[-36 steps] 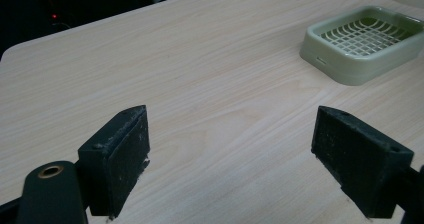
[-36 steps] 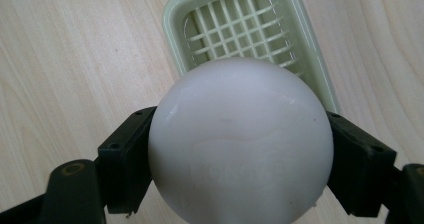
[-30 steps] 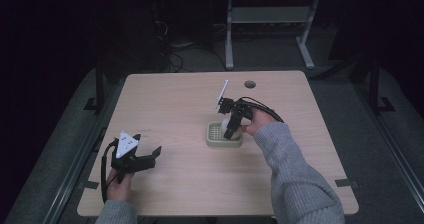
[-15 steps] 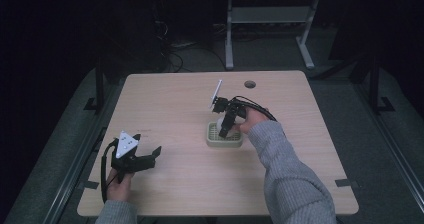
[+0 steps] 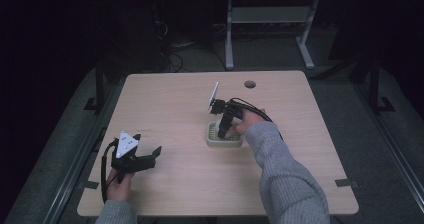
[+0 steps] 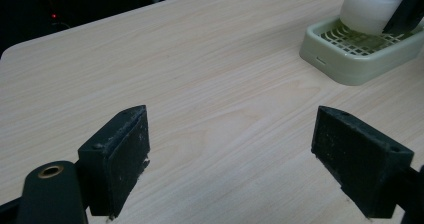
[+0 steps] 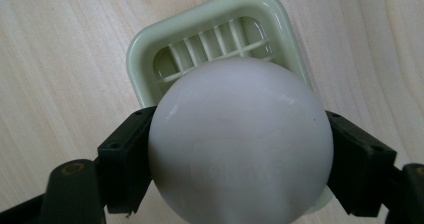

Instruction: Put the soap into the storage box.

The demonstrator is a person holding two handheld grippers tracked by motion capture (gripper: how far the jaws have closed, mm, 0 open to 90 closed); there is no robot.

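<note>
We see a white bar of soap [image 7: 240,144] pinched between the jaws of the right gripper [image 5: 223,129], directly over the pale green slatted soap dish [image 7: 145,49] near the middle of the wooden table [image 5: 175,99]. Whether it touches the slats we cannot tell. The left gripper [image 6: 245,159] rests well apart near the table's front edge, jaws spread and empty. We judge the smooth, rounded soap could slip sideways or tip the light dish if released off-centre

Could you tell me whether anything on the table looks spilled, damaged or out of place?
Nothing stands out. The right claw holds a white soap bar over the green slatted dish, and the left claw is open over bare table.
</note>
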